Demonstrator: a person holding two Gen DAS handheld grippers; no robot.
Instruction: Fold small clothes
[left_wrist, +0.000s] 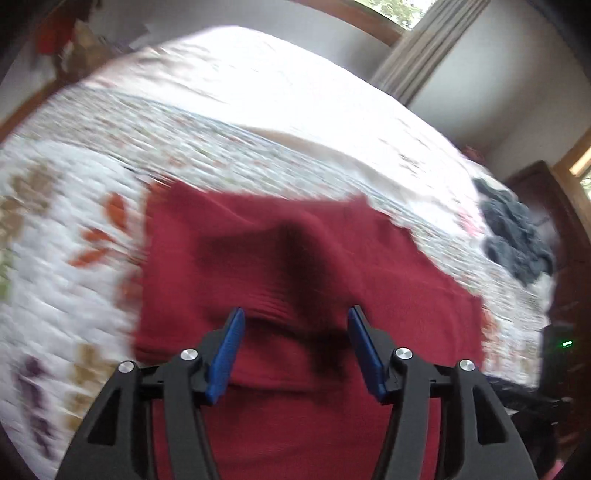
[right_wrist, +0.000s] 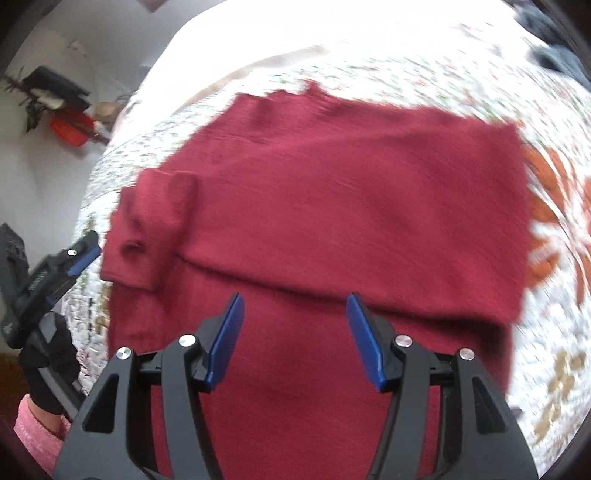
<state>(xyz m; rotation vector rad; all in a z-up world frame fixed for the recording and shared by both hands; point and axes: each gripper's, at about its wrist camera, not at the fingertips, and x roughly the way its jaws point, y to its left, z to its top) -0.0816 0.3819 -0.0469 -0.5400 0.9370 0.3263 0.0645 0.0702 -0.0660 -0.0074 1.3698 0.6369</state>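
Note:
A dark red garment (left_wrist: 295, 258) lies on a floral quilted bed (left_wrist: 74, 221), partly folded, with a raised hump in its middle. My left gripper (left_wrist: 295, 325) hovers open over its near part, nothing between the blue pads (left_wrist: 227, 354). In the right wrist view the same red garment (right_wrist: 351, 203) shows a folded layer lying across it and a small sleeve at its left edge. My right gripper (right_wrist: 295, 314) is open above the fold's near edge, holding nothing. The left gripper (right_wrist: 79, 254) appears at the far left, held by a black-gloved hand (right_wrist: 48, 362).
A dark grey heap of clothes (left_wrist: 517, 236) lies at the bed's right edge. Dark wooden furniture (left_wrist: 546, 206) stands beyond it. A curtain (left_wrist: 424, 48) and window are behind the bed. Red and black items (right_wrist: 66, 110) sit by the wall past the bed.

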